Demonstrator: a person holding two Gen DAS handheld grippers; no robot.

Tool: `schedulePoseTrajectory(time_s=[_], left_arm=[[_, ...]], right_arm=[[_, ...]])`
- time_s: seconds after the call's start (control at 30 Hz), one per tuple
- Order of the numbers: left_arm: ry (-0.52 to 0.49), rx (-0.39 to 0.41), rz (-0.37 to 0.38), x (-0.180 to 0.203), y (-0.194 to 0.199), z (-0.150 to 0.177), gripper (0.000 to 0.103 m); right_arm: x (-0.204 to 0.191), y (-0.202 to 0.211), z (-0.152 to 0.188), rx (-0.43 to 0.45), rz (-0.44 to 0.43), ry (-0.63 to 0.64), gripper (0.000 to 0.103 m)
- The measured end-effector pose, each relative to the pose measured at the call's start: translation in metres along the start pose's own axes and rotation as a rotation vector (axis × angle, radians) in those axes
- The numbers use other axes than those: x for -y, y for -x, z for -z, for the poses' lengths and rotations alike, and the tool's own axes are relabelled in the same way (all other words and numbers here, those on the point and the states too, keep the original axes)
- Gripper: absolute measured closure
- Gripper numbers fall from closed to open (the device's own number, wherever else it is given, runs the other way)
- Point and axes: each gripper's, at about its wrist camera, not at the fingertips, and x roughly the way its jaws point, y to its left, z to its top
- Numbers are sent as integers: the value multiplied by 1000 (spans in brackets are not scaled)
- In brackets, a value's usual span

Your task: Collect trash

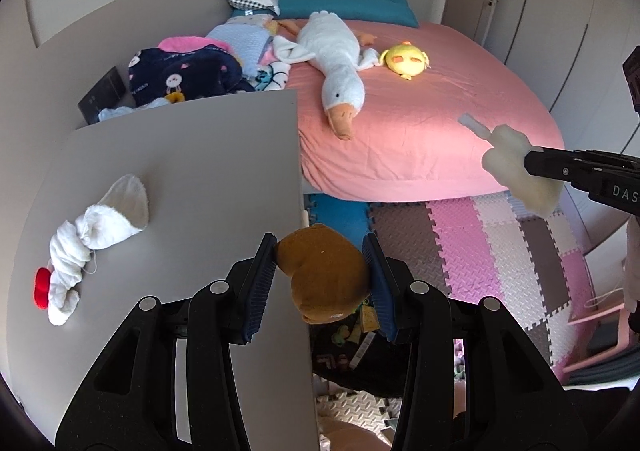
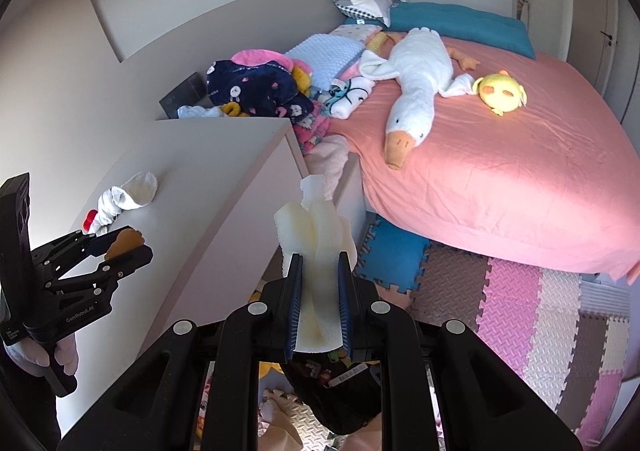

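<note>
left wrist: brown lump (image 1: 324, 275) between fingers (image 1: 262, 283)

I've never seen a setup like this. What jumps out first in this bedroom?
A big white goose toy sprawls across the pink bed, a yellow chick toy beside it. Up close, the left tool grips a brown lump at the table's edge; the right tool squeezes pale foam.

— What do the rigs look like?
— Two matte black plastic two-finger grippers: the left gripper (image 1: 322, 271) and right gripper (image 2: 320, 303), each with ribbed blue pads (image 2: 345, 303), silver round pivot screws (image 1: 219, 286) and white lettering — one reads "GenRobot.AI".
</note>
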Motion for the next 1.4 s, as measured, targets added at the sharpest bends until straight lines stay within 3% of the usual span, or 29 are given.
schedulePoseTrajectory(time_s=[0.2, 0.27, 0.3, 0.33, 0.37, 0.4, 0.43, 0.83, 1.4], left_arm=[[-54, -36, 42, 18, -10, 5, 59], [-75, -55, 80, 25, -12, 9, 58], [-84, -67, 102, 28, -13, 10, 43], [-86, -76, 110, 29, -14, 11, 15], [-84, -73, 100, 30, -12, 13, 6], [-90, -58, 92, 31, -10, 14, 6], [-97, -55, 92, 32, -10, 15, 6], [-57, -62, 45, 19, -8, 14, 6], [16, -67, -15, -12, 1, 26, 6]], right_arm=[[7, 3, 17, -36, 4, -24, 84], [8, 3, 22, -58, -13, -20, 76], [9, 7, 25, -48, -15, -24, 62], [9, 10, 26, -33, 1, -27, 46], [9, 16, 28, -5, 45, -24, 39], [10, 21, 28, 18, 75, -17, 30], [9, 24, 28, 36, 95, -12, 28], [18, 26, 23, 49, 84, -44, 28], [-17, 5, 12, 35, 20, 39, 28]])
